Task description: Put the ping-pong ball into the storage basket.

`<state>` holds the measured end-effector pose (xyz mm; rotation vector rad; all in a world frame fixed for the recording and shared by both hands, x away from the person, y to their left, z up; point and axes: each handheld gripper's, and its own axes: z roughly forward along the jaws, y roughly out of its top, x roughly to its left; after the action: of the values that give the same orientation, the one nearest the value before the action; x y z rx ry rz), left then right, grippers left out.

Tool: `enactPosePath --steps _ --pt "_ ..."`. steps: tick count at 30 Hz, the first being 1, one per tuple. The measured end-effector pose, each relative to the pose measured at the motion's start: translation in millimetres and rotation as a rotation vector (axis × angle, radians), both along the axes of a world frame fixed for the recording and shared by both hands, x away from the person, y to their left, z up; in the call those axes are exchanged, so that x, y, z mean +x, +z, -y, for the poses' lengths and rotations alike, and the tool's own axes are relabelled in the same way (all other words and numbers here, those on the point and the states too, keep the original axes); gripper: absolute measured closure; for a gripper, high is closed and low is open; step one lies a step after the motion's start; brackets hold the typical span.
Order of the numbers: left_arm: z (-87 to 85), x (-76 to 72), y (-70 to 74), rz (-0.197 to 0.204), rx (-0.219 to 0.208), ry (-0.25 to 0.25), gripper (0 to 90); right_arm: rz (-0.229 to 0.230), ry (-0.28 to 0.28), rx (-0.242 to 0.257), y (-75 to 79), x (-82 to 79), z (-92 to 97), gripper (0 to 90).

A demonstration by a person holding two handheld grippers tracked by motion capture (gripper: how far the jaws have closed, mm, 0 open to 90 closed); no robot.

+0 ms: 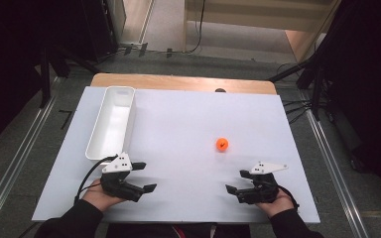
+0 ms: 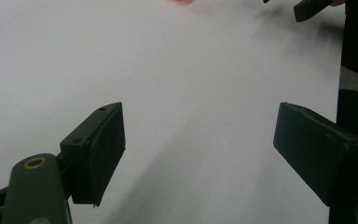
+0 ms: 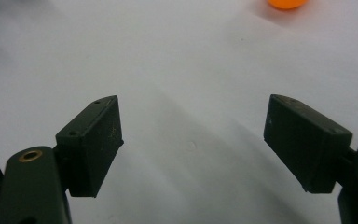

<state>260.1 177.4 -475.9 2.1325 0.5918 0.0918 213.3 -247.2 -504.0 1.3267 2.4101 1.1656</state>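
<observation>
Resting near the table's front edge, left gripper (image 1: 146, 177) and right gripper (image 1: 237, 181) are both gaping wide, empty (nothing pinched); small smooth orange ball (image 1: 222, 144) is risking rolling off the white tabletop (image 1: 178, 129) if nudged.

Your high view is evenly lit on the white desk (image 1: 178, 124), while the room around it falls dark. Ahead of your jaws, both gripper views turn soft and hazy, with faint grey shadows spreading beneath them; no harsh glare.
</observation>
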Motion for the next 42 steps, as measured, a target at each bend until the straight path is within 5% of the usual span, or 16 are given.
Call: enactPosePath --steps 15,23,42 --pt "15.5 6.6 9.3 -0.051 0.008 -0.005 0.0 0.016 -0.019 0.009 0.1 1.3 2.8 18.0" --pt "23.6 9.9 12.7 -0.052 -0.018 -0.009 0.0 0.010 -0.017 0.010 0.0 2.0 2.5 18.0" --pt "38.3 16.5 11.4 -0.050 0.000 0.022 0.0 0.012 -0.021 0.008 0.1 1.5 3.5 18.0"
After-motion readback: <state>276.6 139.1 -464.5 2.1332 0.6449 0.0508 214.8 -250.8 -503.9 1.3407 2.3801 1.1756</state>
